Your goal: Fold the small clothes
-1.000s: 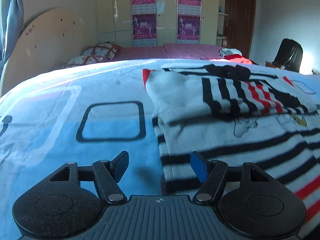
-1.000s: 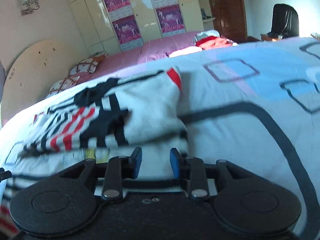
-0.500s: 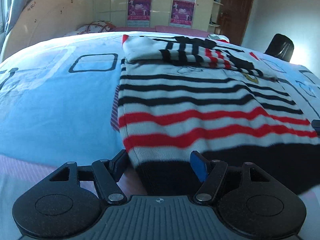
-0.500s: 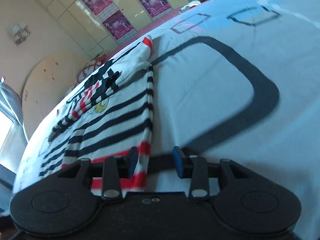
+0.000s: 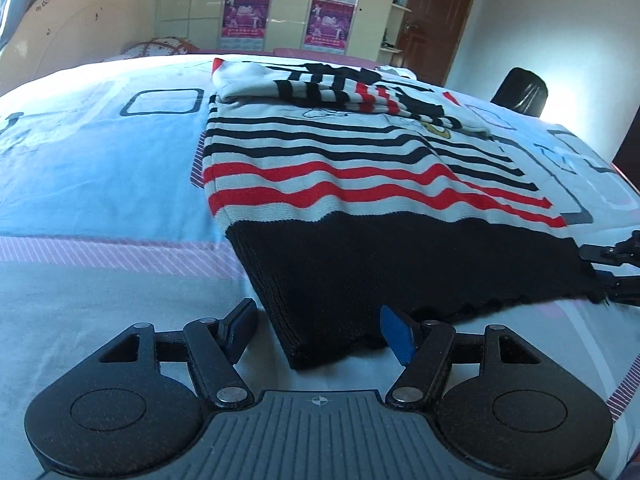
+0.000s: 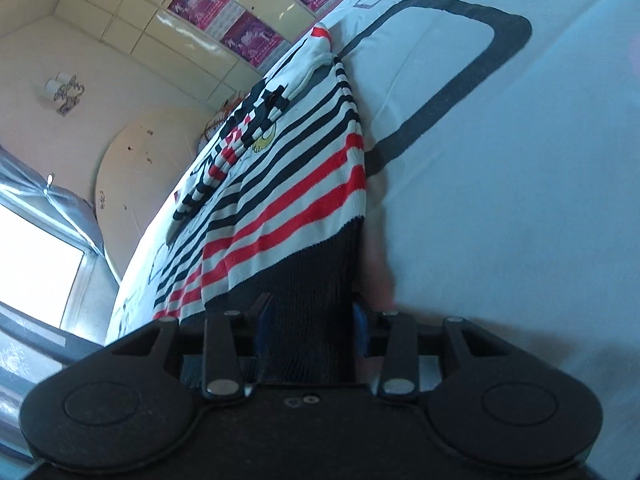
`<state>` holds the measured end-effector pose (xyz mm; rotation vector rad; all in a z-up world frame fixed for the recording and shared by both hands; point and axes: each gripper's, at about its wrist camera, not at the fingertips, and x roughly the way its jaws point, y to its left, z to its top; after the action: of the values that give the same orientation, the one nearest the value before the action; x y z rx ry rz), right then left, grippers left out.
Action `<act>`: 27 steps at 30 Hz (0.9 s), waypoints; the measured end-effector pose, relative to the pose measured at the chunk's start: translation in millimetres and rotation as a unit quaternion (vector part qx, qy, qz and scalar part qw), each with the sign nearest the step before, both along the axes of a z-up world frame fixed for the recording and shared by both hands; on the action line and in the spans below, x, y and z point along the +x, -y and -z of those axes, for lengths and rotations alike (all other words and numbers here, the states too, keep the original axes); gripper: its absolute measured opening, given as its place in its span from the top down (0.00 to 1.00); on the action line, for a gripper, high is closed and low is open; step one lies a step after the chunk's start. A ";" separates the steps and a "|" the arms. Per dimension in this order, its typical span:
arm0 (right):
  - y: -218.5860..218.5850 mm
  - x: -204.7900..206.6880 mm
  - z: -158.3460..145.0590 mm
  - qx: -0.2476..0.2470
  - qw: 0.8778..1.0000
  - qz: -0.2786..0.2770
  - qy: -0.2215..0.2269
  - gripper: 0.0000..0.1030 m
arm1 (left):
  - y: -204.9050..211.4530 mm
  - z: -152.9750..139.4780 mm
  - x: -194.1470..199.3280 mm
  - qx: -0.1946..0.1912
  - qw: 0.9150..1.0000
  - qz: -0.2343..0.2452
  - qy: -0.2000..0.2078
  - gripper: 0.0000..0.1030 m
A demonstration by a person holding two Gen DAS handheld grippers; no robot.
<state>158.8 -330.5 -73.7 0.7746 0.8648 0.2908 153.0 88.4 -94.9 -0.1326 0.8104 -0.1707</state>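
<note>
A small white sweater [image 5: 360,160] with black and red stripes and a black hem lies flat on the blue patterned bedsheet [image 5: 100,168]. Its sleeves are folded across the chest at the far end. My left gripper [image 5: 316,326] is open at the near left corner of the hem [image 5: 380,264], and that corner lies between its fingers. In the right wrist view my right gripper [image 6: 312,316] is rolled to one side, its jaws opening. The black hem [image 6: 316,280] runs between them at the sweater's [image 6: 288,184] right edge. Its fingers [image 5: 612,254] show at the hem's right corner.
A wardrobe with purple posters [image 5: 288,4] and a brown door [image 5: 436,16] stand beyond the bed. A black chair [image 5: 520,90] is at the right, a rounded wooden board [image 5: 68,28] and pillows [image 5: 160,46] at the left. A bright window [image 6: 36,264] is beside the bed.
Both grippers have drawn back from the folded sleeves at the far end to the black hem at the near end. The right gripper has rolled sideways, and the hem now lies between its jaws.
</note>
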 end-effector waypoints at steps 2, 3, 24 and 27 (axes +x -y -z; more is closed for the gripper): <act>0.5 -1.0 1.1 0.012 1.000 0.014 -0.002 0.61 | -3.5 -0.8 2.0 -0.021 1.000 0.006 -0.003 0.40; 0.0 -1.7 1.0 0.015 1.000 0.015 -0.002 0.61 | -4.6 -1.1 2.8 -0.028 1.000 0.009 -0.004 0.49; 0.1 18.5 16.4 0.080 0.997 0.004 -0.016 0.80 | -62.7 51.8 29.5 -0.358 0.931 -0.068 -0.023 0.53; -1.7 22.8 19.7 0.059 0.998 0.001 -0.030 0.93 | -58.3 53.5 38.6 -0.332 0.940 -0.071 -0.033 0.81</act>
<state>181.5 -328.8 -93.4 0.8983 0.9093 0.3212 191.7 146.7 -148.4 -0.8364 0.7812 -0.3002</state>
